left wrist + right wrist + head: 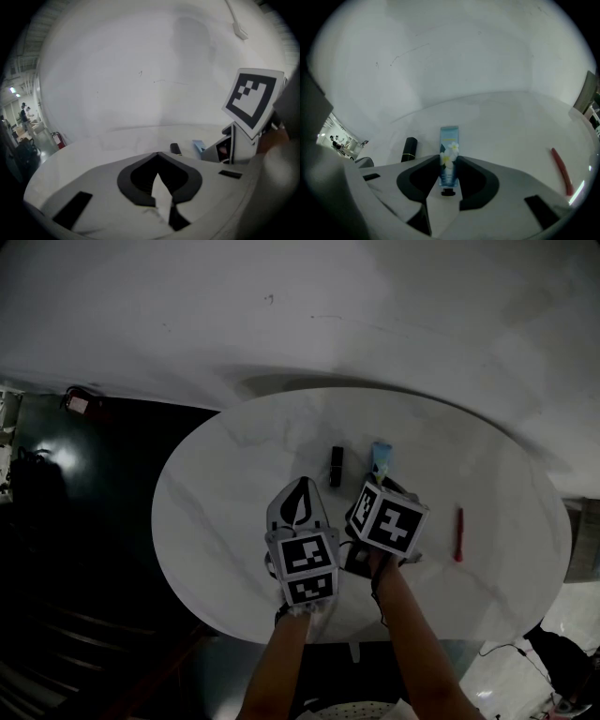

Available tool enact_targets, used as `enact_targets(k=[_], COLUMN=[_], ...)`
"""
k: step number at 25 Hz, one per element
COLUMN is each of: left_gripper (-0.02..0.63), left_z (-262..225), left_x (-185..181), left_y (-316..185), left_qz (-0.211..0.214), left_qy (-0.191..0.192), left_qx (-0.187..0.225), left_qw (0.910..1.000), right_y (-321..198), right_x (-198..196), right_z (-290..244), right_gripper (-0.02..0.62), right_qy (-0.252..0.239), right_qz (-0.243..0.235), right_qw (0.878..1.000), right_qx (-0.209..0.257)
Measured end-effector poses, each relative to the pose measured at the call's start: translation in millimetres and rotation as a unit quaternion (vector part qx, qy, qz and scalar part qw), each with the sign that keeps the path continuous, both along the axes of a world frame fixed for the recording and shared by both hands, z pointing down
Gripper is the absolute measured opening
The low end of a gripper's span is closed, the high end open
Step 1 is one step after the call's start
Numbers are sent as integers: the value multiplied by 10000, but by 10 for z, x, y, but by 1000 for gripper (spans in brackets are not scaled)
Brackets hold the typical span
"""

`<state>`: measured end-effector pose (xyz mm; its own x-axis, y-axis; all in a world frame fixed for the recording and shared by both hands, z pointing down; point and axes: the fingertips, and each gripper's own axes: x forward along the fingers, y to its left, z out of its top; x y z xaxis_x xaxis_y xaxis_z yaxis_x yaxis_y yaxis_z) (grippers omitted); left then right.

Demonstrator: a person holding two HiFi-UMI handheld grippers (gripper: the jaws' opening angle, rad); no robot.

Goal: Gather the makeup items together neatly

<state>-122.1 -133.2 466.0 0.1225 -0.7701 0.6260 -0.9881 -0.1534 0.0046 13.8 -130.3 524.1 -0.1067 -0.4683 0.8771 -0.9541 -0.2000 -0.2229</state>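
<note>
A round white marble table (pixel 225 493) holds three makeup items. A black lipstick (pixel 337 466) lies near the middle, just left of a pale blue tube (pixel 380 456) with a white flower print. My right gripper (pixel 376 482) points steeply down, and its jaws are shut on the tube's (pixel 449 140) black-capped end. The lipstick (pixel 409 149) lies to its left. A red pencil (pixel 458 534) lies apart on the right side of the table. My left gripper (pixel 302 487) hovers beside the right one, shut with nothing in it, its tip (pixel 159 154) short of the lipstick (pixel 175 148).
A plain white wall (pixel 309 306) stands right behind the table. To the left the floor (pixel 84 521) is dark, with a red fire extinguisher (pixel 57 139) by the wall. The table's front edge (pixel 281 634) lies just under my forearms.
</note>
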Motion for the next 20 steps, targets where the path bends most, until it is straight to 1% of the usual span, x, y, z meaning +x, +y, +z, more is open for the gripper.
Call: enact_targets(k=[8, 13, 17, 20], left_gripper=[11, 11, 11, 11], left_z=[1, 8, 19, 17], left_x=[-28, -44, -54, -46], left_y=[11, 31, 49, 55], left_qz=[-41, -46, -66, -55], left_qy=[31, -7, 21, 19], left_qx=[4, -7, -17, -12], left_qw=[10000, 10000, 10000, 10000], right_y=[-2, 3, -3, -3], right_x=[-2, -11, -47, -60], right_z=[1, 0, -6, -9], right_gripper=[149, 153, 188, 199], right_qy=[43, 99, 27, -25], right_qz=[76, 36, -23, -78], right_qw=[9999, 9999, 10000, 10000], right_qx=[-89, -77, -18, 17])
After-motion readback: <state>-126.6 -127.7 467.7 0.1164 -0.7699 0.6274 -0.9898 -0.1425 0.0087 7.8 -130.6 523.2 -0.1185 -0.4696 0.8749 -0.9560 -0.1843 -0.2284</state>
